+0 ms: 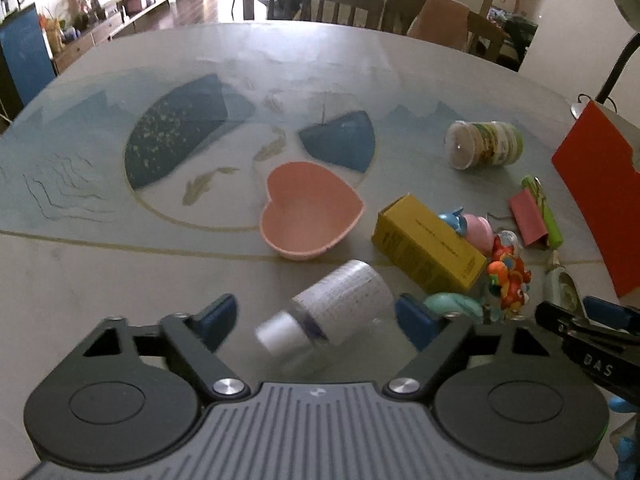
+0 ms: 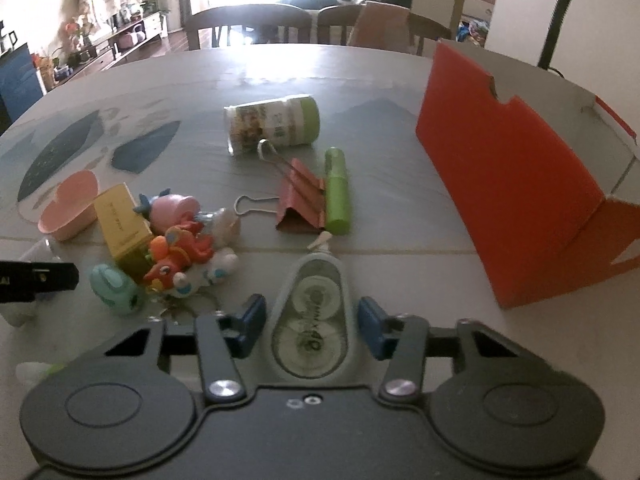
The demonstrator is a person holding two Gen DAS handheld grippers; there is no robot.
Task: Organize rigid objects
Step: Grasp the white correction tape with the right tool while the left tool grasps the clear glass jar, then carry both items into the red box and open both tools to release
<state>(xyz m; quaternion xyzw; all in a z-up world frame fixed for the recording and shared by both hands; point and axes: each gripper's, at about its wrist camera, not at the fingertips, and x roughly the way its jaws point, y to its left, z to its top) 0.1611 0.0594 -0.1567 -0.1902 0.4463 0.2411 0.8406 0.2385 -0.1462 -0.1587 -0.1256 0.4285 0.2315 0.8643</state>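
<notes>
A white-labelled clear bottle (image 1: 344, 300) with a white cap lies on its side on the table, between the blue pads of my left gripper (image 1: 316, 320). The left pad stands clear of it and the right pad is close beside it; the jaws are open. A clear correction-tape dispenser (image 2: 312, 320) lies flat between the fingers of my right gripper (image 2: 312, 326). A narrow gap shows on each side of it, so nothing is gripped. The dispenser (image 1: 564, 292) also shows at the right of the left wrist view.
A pink heart bowl (image 1: 308, 216), a yellow box (image 1: 428, 248), toy figures (image 2: 180, 248) and a teal piece (image 2: 116, 288) crowd the middle. Farther off lie a green-lidded jar (image 2: 272, 124), a pink binder clip (image 2: 300, 200) and a green tube (image 2: 336, 192). An open red box (image 2: 520, 184) stands right.
</notes>
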